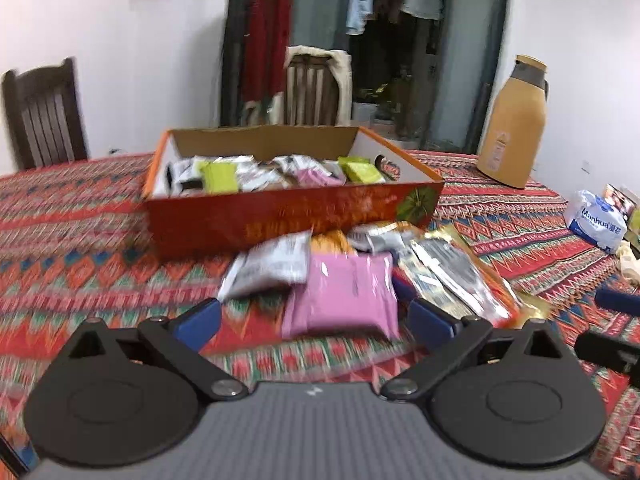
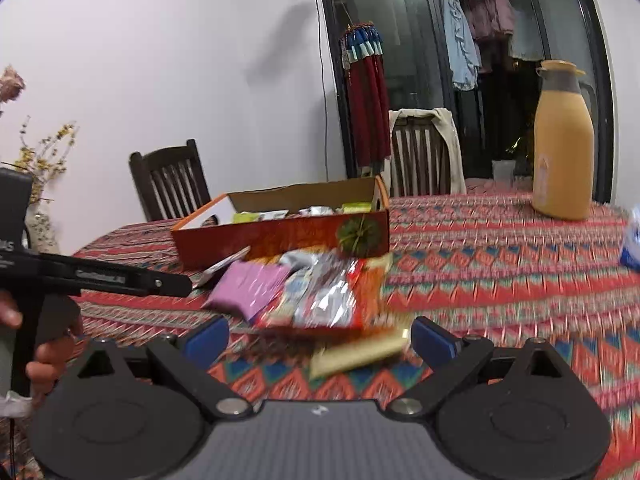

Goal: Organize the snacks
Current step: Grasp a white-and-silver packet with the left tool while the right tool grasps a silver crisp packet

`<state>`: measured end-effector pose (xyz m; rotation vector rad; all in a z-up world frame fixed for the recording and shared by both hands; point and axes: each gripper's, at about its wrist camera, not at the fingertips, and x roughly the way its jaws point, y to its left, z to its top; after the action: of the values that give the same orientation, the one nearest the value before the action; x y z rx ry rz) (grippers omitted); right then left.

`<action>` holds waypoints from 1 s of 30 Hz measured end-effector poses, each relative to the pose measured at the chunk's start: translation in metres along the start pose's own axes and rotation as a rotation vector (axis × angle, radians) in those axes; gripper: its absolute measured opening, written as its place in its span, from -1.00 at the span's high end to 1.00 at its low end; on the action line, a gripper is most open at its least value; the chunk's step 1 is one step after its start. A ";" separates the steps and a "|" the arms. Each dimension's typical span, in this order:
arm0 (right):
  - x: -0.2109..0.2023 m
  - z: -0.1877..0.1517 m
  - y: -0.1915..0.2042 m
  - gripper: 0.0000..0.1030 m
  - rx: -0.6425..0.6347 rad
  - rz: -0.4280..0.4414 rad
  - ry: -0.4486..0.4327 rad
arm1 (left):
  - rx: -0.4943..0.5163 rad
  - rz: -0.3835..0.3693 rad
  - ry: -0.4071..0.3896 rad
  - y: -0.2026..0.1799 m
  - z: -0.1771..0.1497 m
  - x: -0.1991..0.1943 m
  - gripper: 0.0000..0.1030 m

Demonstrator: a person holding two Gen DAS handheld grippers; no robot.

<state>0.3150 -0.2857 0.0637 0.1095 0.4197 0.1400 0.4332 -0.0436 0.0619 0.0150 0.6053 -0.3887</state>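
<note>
An orange cardboard box (image 1: 280,220) (image 2: 288,236) stands on the patterned tablecloth, holding several snack packets in green, pink and silver. In front of it lies a loose pile: a pink packet (image 1: 344,296) (image 2: 250,286), a silver packet (image 1: 272,268), a silver-and-red bag (image 2: 328,300) and a gold-edged bag (image 1: 452,280). My left gripper (image 1: 314,316) is open, its blue fingertips either side of the pink packet's near end, not closed on it. My right gripper (image 2: 320,338) is open just short of the silver-and-red bag, above a gold wrapper (image 2: 360,354).
A tan thermos jug (image 1: 514,124) (image 2: 562,144) stands at the table's far right. A tissue pack (image 1: 596,218) lies at the right edge. Dark wooden chairs (image 2: 170,178) stand behind the table. A hand (image 2: 48,356) holds the left gripper's handle at the right wrist view's left edge.
</note>
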 end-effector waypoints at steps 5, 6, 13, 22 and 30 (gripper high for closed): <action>0.051 0.029 -0.004 -0.90 -0.009 0.030 0.039 | -0.023 0.015 0.007 0.025 0.019 0.045 -0.98; 0.063 0.035 -0.004 -0.90 -0.012 0.040 0.048 | -0.028 0.019 0.003 0.030 0.020 0.050 -0.97; 0.162 0.075 0.008 -0.84 -0.020 0.055 0.116 | -0.118 -0.086 0.024 0.064 0.015 0.089 -0.94; 0.237 0.070 0.014 -0.39 -0.024 0.043 0.250 | -0.225 -0.142 0.027 0.081 0.012 0.093 -0.09; 0.227 0.066 0.017 -0.01 -0.082 0.044 0.220 | -0.280 -0.110 -0.010 0.085 0.013 0.081 0.55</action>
<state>0.5455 -0.2378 0.0353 0.0225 0.6308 0.2133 0.5319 0.0054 0.0195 -0.2891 0.6477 -0.4069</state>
